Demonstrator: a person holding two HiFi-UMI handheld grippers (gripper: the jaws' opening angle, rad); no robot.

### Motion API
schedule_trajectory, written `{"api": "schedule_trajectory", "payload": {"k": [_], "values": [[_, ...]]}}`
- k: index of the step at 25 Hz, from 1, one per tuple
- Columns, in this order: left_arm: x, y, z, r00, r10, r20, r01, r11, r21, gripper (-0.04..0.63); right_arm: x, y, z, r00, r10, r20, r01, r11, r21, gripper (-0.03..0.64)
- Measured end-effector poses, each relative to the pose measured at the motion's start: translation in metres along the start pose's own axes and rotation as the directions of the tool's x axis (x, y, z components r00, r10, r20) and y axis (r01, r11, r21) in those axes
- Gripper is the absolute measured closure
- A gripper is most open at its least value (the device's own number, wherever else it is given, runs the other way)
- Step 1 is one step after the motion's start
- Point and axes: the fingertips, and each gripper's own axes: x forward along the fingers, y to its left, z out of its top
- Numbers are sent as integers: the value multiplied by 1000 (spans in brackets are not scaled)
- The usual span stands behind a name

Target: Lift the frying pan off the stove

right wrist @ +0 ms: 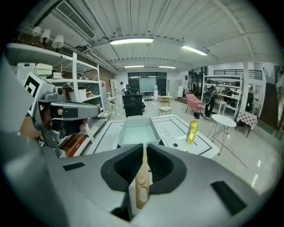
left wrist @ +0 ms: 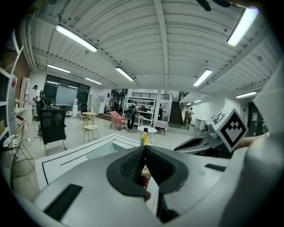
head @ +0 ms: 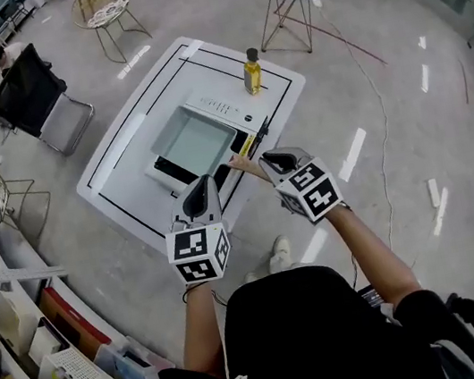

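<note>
White table [head: 115,165]: pale square frying pan [head: 195,141], wooden handle [right wrist: 142,186] is pinched by right gripper [head: 269,163]; left gripper [left wrist: 145,150] closed, empty; tipping risked by end-hold.

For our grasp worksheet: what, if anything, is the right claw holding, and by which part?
The pale rectangular frying pan, held by its wooden handle in the shut right claw.

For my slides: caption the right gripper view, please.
Right gripper shut on the wooden handle of the frying pan over the stove, oil bottle beyond.

Wood-grain pan handle [right wrist: 141,185], smooth glossy table top [head: 123,163].
</note>
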Motion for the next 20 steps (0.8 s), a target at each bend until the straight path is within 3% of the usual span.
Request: {"api": "schedule_trajectory", "payload": {"k": [11,20], "values": [[2,22,-6,997,82,-7,-82,996,-45,584,54,6,-22,986,96,-140,-100,995,-23,406],[1,34,-11,993,117,-14,-118,990,-73,584,84,15,-48,947,139,-288,-156,987,-36,370]]}}
